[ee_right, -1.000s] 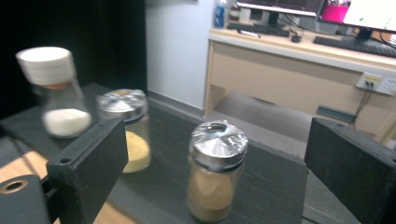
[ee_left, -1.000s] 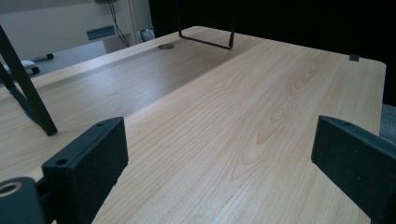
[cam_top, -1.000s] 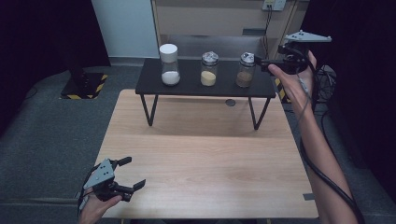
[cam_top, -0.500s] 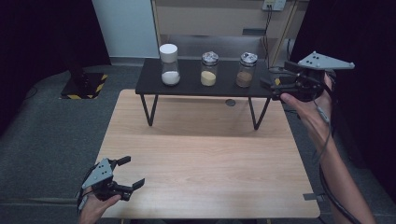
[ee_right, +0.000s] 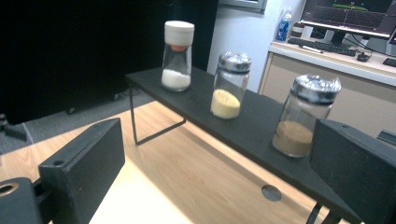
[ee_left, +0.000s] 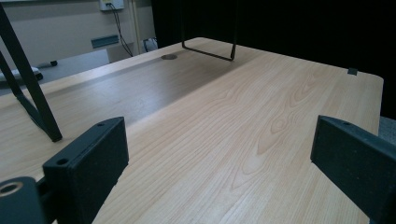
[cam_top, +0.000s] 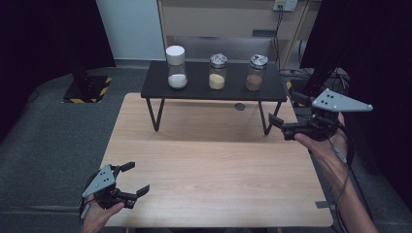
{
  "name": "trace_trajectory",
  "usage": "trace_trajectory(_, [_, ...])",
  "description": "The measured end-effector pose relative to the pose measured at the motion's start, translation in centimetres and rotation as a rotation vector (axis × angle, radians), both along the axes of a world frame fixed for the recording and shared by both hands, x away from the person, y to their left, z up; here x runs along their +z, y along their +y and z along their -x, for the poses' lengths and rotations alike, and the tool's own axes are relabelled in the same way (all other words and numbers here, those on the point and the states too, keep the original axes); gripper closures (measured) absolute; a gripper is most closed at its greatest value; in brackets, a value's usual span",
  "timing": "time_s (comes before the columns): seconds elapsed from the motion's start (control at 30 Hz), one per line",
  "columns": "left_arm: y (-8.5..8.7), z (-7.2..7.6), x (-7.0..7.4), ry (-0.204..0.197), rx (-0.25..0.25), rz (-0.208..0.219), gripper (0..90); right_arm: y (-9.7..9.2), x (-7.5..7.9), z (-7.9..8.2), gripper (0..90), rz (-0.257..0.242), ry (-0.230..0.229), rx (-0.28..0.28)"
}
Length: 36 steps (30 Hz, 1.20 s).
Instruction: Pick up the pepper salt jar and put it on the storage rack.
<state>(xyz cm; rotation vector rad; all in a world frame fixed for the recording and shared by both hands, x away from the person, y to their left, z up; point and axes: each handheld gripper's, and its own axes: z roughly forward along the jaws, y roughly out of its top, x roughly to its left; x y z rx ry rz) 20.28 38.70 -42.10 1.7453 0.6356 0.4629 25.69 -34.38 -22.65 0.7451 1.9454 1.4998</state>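
While the right gripper (cam_top: 281, 112) is hovering off the right end of the black shelf (cam_top: 194, 90), its jaws spread wide and grasping nothing, the work is looking barely begun: all three jars are standing untouched on that shelf, and everything from approach to grasp appears to be left. Nearest those jaws is the brown-filled jar (ee_right: 304, 115), sitting at the shelf's right end with the yellow-filled jar (ee_right: 229, 85) beside it and the white-capped jar (ee_right: 177, 55) well apart at the far end (each clear of its neighbours). The brown-filled jar is standing upright, its long axis running vertically and its metal lid pointing straight up, with the fill settled at the bottom. Meanwhile the left gripper (cam_top: 135, 179) is resting low at the near left corner of the wooden worktop (cam_top: 218, 160), its jaws likewise released and empty, pointing across bare wood toward the shelf's legs
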Motion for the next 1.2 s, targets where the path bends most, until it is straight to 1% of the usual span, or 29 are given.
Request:
trace_trajectory(0.07, [0.0, 0.0, 0.0, 0.001, 0.001, 0.001, 3.0, -0.3, -0.8, 0.4, 5.2, -0.017, 0.014, 0.016])
trace_trajectory(0.17, [0.0, 0.0, 0.0, -0.001, -0.002, 0.001, 2.9, -0.5, -2.0, 1.3, 5.6, -0.01, 0.003, 0.019])
trace_trajectory(0.2, [0.0, 0.0, 0.0, -0.002, -0.003, 0.001, 2.9, -0.7, -2.4, 1.5, 5.6, -0.014, 0.004, 0.022])
trace_trajectory(0.33, [0.0, 0.0, 0.0, -0.005, -0.001, 0.003, 2.9, -1.4, -4.0, 2.2, 5.5, -0.061, 0.015, 0.031])
trace_trajectory(0.5, [0.0, 0.0, 0.0, -0.004, -0.002, 0.002, 2.9, -1.7, -5.2, 3.1, 5.6, -0.077, 0.027, 0.035])
trace_trajectory(0.67, [0.0, 0.0, -0.1, -0.003, -0.002, 0.004, 2.9, -1.7, -5.8, 4.0, 5.6, -0.078, 0.023, 0.033])
trace_trajectory(0.77, [-0.1, -0.1, -0.1, 0.0, 0.002, 0.003, 2.8, -1.4, -6.1, 4.5, 5.6, -0.069, 0.021, 0.027])
trace_trajectory(0.83, [-0.4, -0.3, 0.0, 0.004, 0.0, -0.004, 2.7, -1.3, -6.3, 4.8, 5.6, -0.06, 0.02, 0.023])
trace_trajectory(0.97, [-0.8, -0.4, 0.2, -0.002, -0.018, -0.025, 2.6, -1.3, -6.7, 5.0, 5.6, -0.062, 0.041, 0.03])
trace_trajectory(1.1, [-0.5, -0.4, -0.1, 0.003, -0.007, -0.005, 2.6, -1.4, -7.3, 5.4, 5.5, -0.066, 0.058, 0.027])
trace_trajectory(1.2, [-0.5, -0.3, -0.1, -0.006, -0.003, 0.002, 2.7, -1.4, -7.9, 5.8, 5.5, -0.055, 0.061, 0.016])
